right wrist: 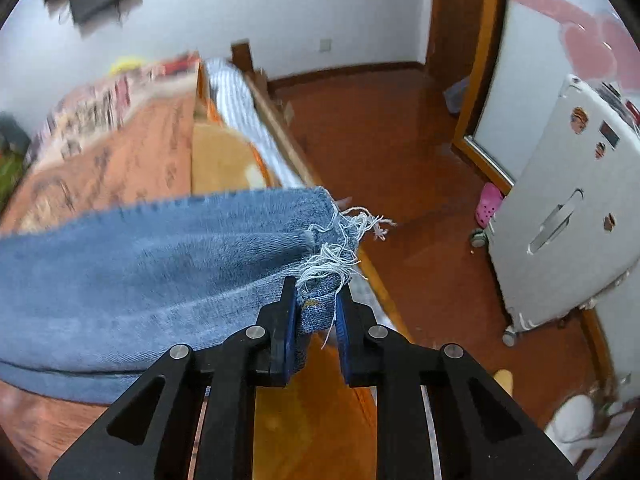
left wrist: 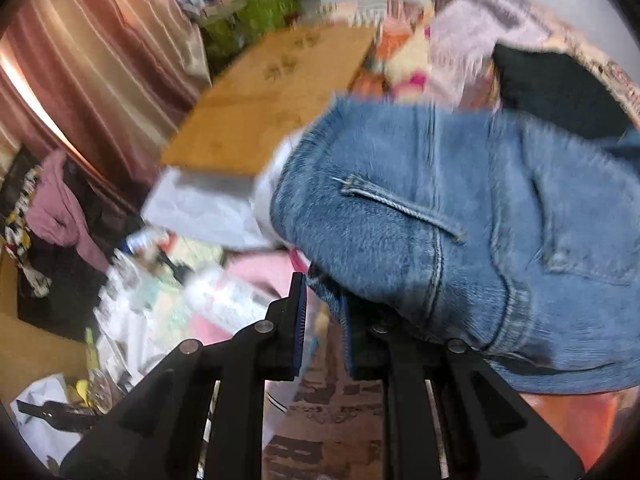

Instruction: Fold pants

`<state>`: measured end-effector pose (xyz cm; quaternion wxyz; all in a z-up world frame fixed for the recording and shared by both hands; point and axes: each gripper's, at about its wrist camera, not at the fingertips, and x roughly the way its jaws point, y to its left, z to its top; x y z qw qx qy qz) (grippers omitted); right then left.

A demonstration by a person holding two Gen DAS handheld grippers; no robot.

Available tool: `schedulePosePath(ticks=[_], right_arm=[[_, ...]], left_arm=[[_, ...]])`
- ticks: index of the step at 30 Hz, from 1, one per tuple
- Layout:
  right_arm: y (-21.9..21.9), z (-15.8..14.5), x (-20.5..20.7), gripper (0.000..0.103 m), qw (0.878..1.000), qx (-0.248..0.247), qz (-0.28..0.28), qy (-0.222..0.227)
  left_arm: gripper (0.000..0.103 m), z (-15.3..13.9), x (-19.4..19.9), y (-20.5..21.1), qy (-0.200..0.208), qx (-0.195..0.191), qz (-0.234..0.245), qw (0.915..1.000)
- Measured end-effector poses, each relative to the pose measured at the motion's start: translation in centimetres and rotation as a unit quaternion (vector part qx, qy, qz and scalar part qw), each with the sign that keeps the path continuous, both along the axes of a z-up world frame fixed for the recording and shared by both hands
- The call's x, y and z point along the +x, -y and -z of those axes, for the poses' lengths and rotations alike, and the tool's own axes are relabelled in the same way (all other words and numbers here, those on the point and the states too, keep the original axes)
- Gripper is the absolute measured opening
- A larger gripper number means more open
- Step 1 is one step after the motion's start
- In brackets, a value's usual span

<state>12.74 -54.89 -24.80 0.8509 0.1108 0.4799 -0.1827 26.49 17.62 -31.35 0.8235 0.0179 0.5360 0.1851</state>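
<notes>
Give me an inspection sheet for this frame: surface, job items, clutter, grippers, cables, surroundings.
Surface: bed with an orange patterned cover.
Job's things: jeans, held at two places; frayed hem at the right gripper.
Clutter: clothes and toys heaped behind the jeans; bottles and paper to the left.
Grippers: left gripper shut on a jeans edge; right gripper shut on the hem.
Cables: nothing seen.
Surroundings: striped curtain, wood floor, white suitcase, pink shoe.
</notes>
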Motion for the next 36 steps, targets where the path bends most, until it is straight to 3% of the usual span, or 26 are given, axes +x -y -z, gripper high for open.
schedulePosePath(ticks=[4,6,10,12,13,15,18,20,25,29,31,35,36], right_arm=[[0.7,-0.5,-0.8,0.024,1.0,0.015,0.013,-0.012],[1.1,-1.9,-1.5,0.037,1.0,0.009,0.021,-0.018],[0.4,-5.2,-2.2,0.04,1.0,0.0,0.007,0.011],[-0.2,-6.6,-2.3,0.055,1.0,0.005,-0.001,0.029],[-0.6,-7.2,-2.4,0.057,0.999,0.006,-0.005,0.041],[-1.4,-7.8,-2.3,0.059,0.998,0.014,-0.011,0.054],[-2.6,-7.6,-2.1,0.059,0.997,0.038,-0.014,0.065],[-3.1,-7.2,-2.4,0.059,0.996,0.049,-0.012,0.068],[-2.8,-4.6,-3.6,0.059,0.994,0.085,0.025,0.064],[-1.3,-3.1,-4.1,0.059,0.988,0.124,0.058,0.066],[-0.5,-2.8,-3.9,0.059,0.986,0.135,0.069,0.073],[0.8,-2.2,-2.7,0.059,0.984,0.139,0.084,0.076],[1.0,-2.0,-2.3,0.059,0.984,0.14,0.086,0.075]], left_arm=[[0.019,-0.3,-1.2,-0.3,0.018,-0.02,0.004,0.9996],[0.019,-1.7,-1.9,-0.8,0.033,-0.035,0.002,0.9988],[0.019,-4.6,-3.4,-1.8,0.062,-0.042,-0.004,0.9972],[0.019,-6.1,-4.0,-2.0,0.083,-0.063,-0.006,0.9945],[0.02,-6.8,-4.1,-1.9,0.094,-0.076,-0.005,0.9926],[0.028,-7.4,-4.0,-1.3,0.103,-0.091,0.001,0.9905],[0.063,-7.2,-3.2,0.0,0.107,-0.1,0.007,0.9892],[0.074,-6.3,-2.4,0.6,0.099,-0.09,-0.004,0.991],[0.074,-3.3,-0.8,1.1,0.073,-0.134,-0.028,0.9879],[0.071,-2.1,0.0,2.1,0.064,-0.122,-0.031,0.99],[0.065,-2.0,0.1,2.6,0.067,-0.103,-0.03,0.992],[0.039,-2.0,0.2,3.1,0.063,-0.077,-0.02,0.9948],[0.038,-1.9,0.2,3.1,0.061,-0.078,-0.018,0.9949]])
